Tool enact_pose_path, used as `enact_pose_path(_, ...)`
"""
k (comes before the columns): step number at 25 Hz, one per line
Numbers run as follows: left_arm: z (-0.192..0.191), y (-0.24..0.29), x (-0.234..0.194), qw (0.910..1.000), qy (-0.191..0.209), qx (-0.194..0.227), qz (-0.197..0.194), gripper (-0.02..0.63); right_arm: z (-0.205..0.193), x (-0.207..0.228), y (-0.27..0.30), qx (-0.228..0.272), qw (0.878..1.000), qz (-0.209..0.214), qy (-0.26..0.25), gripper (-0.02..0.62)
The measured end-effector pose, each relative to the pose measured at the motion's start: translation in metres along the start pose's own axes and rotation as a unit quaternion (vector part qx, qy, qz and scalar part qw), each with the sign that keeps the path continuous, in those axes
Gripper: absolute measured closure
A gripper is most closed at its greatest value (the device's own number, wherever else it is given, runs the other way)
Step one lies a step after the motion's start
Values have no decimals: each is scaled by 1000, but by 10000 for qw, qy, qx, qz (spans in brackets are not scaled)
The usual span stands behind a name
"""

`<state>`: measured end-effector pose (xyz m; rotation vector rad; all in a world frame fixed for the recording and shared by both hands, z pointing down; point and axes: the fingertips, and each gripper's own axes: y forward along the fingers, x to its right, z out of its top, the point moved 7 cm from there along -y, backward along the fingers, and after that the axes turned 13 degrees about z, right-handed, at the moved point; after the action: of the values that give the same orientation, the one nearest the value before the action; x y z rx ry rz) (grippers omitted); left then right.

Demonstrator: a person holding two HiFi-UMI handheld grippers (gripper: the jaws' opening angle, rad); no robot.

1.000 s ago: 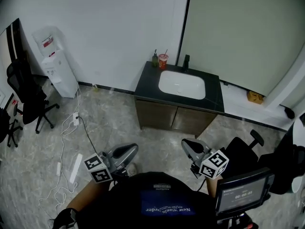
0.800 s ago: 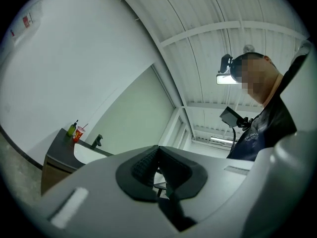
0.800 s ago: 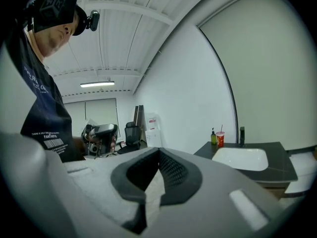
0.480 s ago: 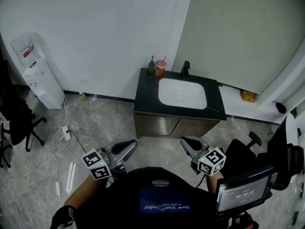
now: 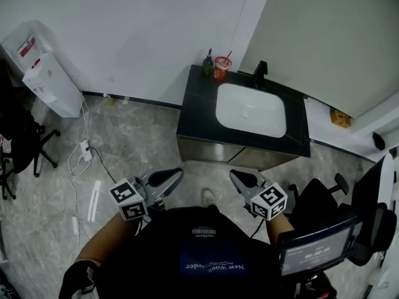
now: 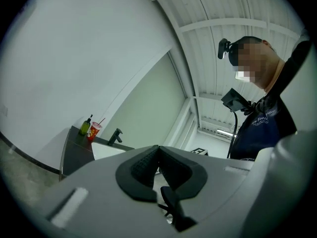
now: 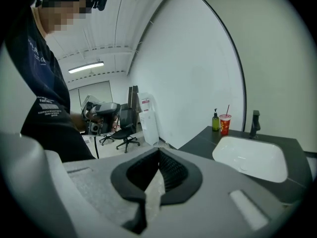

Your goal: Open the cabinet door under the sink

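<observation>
The grey marbled floor (image 5: 143, 136) is spreading out in front of the brown wooden two-door cabinet (image 5: 212, 151), which is serving as the reference for every position below. The cabinet is standing against the white wall. Both its doors are sitting closed and flush, and no handle is showing from above. A white water dispenser (image 5: 43, 80) is standing well to the cabinet's left. The black desk (image 5: 194, 114) is capping the cabinet and carrying the white oval sink (image 5: 251, 109).

The left claw (image 5: 175, 175) and the right claw (image 5: 237, 177) are hovering side by side in front of the cabinet, apart from its doors and aimed toward it. In each gripper view the ribbed pads are pressing together with nothing between them.

A white cable (image 5: 84, 151) is trailing across the floor to the cabinet's left front. A black faucet (image 5: 260, 73) is rising behind the sink at the cabinet's rear edge. A red cup with a straw (image 5: 221, 67) and a green bottle (image 5: 208, 63) are standing just beside each other at the cabinet's rear left corner.

Risk findings, as judged from this position:
- **Door edge:** pressed-together claws are offering nothing to hook a door edge, so a claw arriving unopened is likely to skid across the flush front.
- **Door swing:** the person is standing close before the cabinet, so a swinging door may be striking a foot or leg.
- **Cup:** a hard jerk on the door may be rocking the cup.
- **Cable:** the cable is posing a tripping hazard on any sidestep to the left.
</observation>
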<state>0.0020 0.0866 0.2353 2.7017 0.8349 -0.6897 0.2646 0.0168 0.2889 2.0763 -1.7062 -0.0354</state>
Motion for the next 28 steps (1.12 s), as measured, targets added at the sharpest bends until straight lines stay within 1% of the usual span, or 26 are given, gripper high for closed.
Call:
enact_pose_path(3,-11,32,-5,9994,-148,-69,295,606,-12,37,14,-218,9988,433,-33,592)
enact_pose_path(6,-21,56,-8,9969,-354,-68,703,606,-26,70,29,-648,9928,981,-223,592)
enact_pose_path(10,-32,85,-12,9907,-754,123,1128,606,-46,106,54,-1223,9788,1532,-600,592)
enact_pose_path(14,-64,92,-25,9836,-839,-155,1587,606,-82,122,86,-1841,9605,1894,-877,586)
enact_pose_path(16,-80,89,-32,9806,-970,-225,1690,606,-103,125,106,-2160,9500,1978,-1081,553)
enact_pose_path(18,-97,82,-41,9776,-1123,-252,1762,606,-122,127,125,-2422,9422,1918,-1297,515)
enact_pose_path(21,-123,70,-51,9738,-1297,-270,1847,606,-147,128,147,-2643,9385,1596,-1548,488)
enact_pose_path(25,-148,50,-71,9754,-1326,-164,1755,606,-172,136,183,-2678,9393,872,-1958,451)
enact_pose_path(28,-169,28,-82,9773,-1330,-168,1642,606,-188,144,206,-2627,9340,310,-2401,418)
